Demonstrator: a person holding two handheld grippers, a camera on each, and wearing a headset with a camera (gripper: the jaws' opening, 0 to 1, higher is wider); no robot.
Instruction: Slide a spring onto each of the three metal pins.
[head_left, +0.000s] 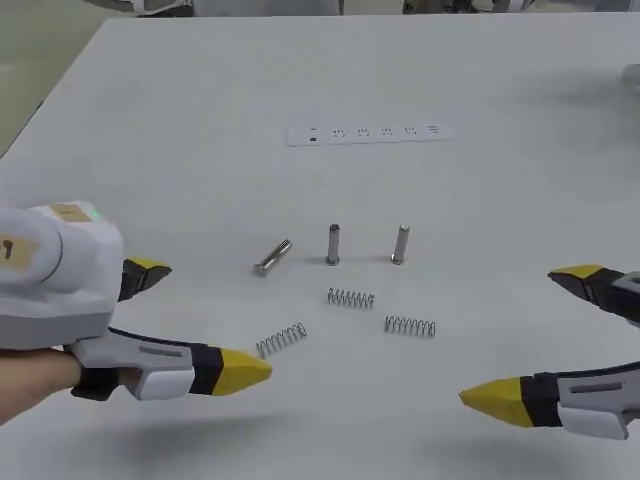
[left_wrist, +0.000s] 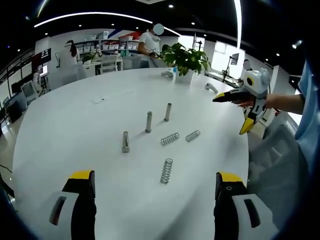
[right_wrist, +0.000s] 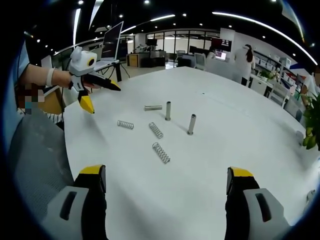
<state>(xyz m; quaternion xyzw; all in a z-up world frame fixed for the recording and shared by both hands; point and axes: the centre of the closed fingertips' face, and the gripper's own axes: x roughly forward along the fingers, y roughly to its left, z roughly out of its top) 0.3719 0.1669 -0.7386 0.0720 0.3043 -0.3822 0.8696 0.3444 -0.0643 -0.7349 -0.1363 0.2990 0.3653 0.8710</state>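
Note:
Three metal pins sit mid-table: one lies on its side (head_left: 272, 257), while the middle pin (head_left: 333, 244) and the right pin (head_left: 401, 243) stand upright. Three loose springs lie flat in front of them: left spring (head_left: 281, 340), middle spring (head_left: 350, 298), right spring (head_left: 410, 326). My left gripper (head_left: 205, 318) hovers open just left of the left spring (left_wrist: 166, 170), holding nothing. At the right, my right gripper (head_left: 525, 335) is open too, and the nearest spring (right_wrist: 161, 152) lies ahead of its jaws. Each gripper view catches the other gripper, the right gripper (left_wrist: 240, 107) and the left gripper (right_wrist: 101, 97).
A flat white power strip (head_left: 373, 133) lies on the white table (head_left: 180, 150) beyond the pins. A potted plant (left_wrist: 186, 59) stands at the table's far side. People stand by desks in the background. A grey chair (right_wrist: 35, 150) sits at the table's near edge.

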